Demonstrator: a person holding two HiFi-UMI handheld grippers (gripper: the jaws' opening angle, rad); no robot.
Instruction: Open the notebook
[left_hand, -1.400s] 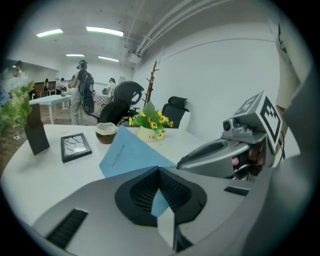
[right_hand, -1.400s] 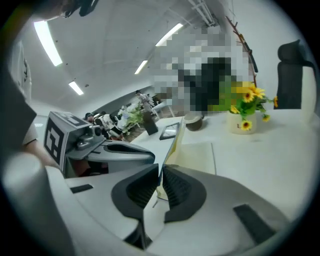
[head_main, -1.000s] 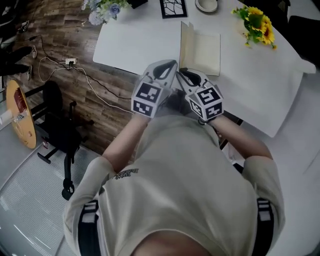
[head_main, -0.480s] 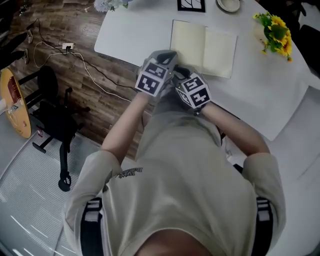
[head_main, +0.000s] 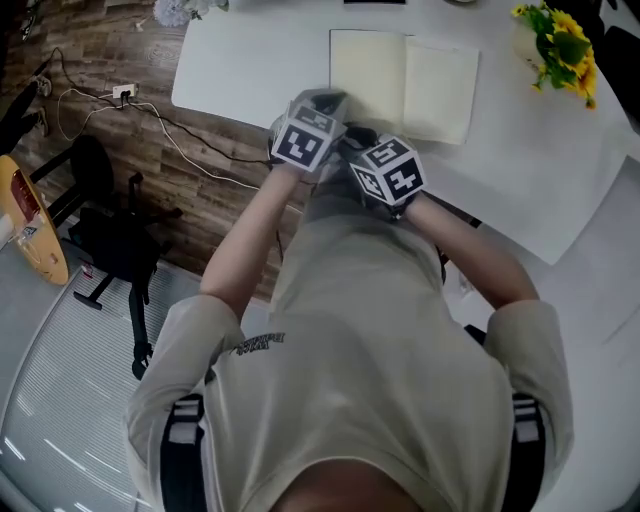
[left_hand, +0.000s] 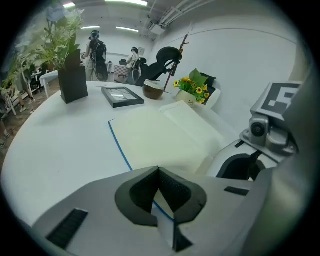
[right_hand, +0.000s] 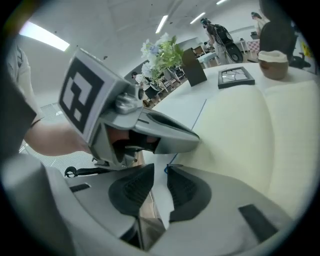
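The white worktop (head_main: 250, 70) carries an open notebook (head_main: 405, 85), which lies flat with both cream pages up and a blue cover edge showing along its left side. Just beyond the notebook's far edge a dark picture frame (left_hand: 122, 96) lies flat, with a brown bowl (left_hand: 153, 90) beside it. Off the notebook's far right corner stands a bunch of sunflowers (head_main: 560, 45). Well beyond its far left corner stands a dark planter (left_hand: 73, 84) with greenery.

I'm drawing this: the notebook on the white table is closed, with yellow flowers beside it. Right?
No. The head view shows the notebook lying open on the white table, with yellow flowers beside it.
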